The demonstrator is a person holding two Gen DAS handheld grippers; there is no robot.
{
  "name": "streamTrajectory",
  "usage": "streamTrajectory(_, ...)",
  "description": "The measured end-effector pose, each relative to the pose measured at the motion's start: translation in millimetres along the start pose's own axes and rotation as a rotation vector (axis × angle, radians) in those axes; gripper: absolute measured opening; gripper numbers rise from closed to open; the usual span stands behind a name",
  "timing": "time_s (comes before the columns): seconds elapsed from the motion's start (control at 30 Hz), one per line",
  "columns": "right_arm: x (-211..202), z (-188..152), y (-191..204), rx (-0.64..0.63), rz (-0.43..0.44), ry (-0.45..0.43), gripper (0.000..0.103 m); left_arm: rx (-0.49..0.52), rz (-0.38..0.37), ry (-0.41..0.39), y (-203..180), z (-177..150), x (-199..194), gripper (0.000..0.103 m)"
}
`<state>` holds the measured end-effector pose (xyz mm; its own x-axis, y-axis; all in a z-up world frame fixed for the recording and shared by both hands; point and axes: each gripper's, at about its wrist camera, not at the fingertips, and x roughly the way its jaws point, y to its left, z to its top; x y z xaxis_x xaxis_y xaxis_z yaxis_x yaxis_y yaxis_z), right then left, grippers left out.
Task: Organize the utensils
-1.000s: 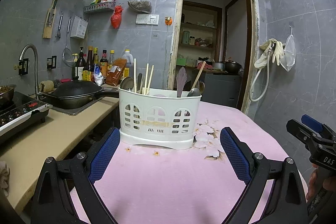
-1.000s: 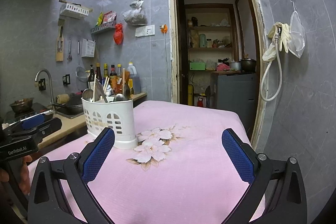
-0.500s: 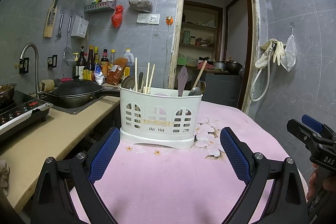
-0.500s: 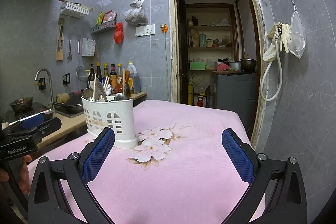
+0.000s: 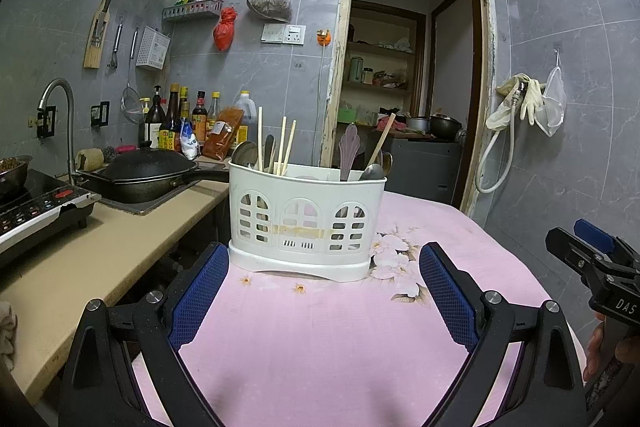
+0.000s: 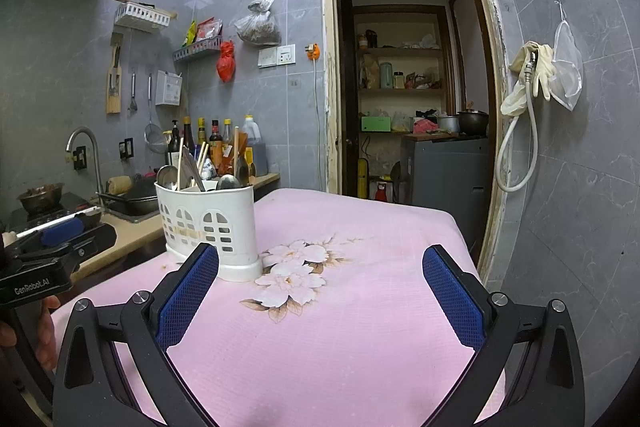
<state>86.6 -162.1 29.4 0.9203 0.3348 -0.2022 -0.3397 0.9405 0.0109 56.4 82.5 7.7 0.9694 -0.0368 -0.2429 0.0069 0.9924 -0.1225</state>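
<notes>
Standing upright — perforated white plastic caddy (image 5: 306, 223)

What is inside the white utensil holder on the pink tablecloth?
The white utensil holder holds wooden chopsticks, metal spoons and a purple utensil, all sticking up above its rim. Their lower ends are mostly hidden by its wall, and the middle part's contents cannot be seen.
</notes>
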Motion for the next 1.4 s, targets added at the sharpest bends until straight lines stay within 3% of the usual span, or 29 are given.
streamTrajectory(0.97, 1, -9, 2, -0.006, 0.004, 0.017, 0.103, -0.006, -0.007, 0.012, 4, -5, 1, 0.094)
streamTrajectory(1.1, 1, -8, 2, -0.005, 0.005, 0.017, 0.103, 0.007, 0.04, 0.024, 4, -4, 4, 0.094)
streamTrajectory(1.4, -1, -14, 5, -0.013, 0.009, 0.022, 0.103, 0.028, 0.045, 0.021, 3, -7, 5, 0.094)
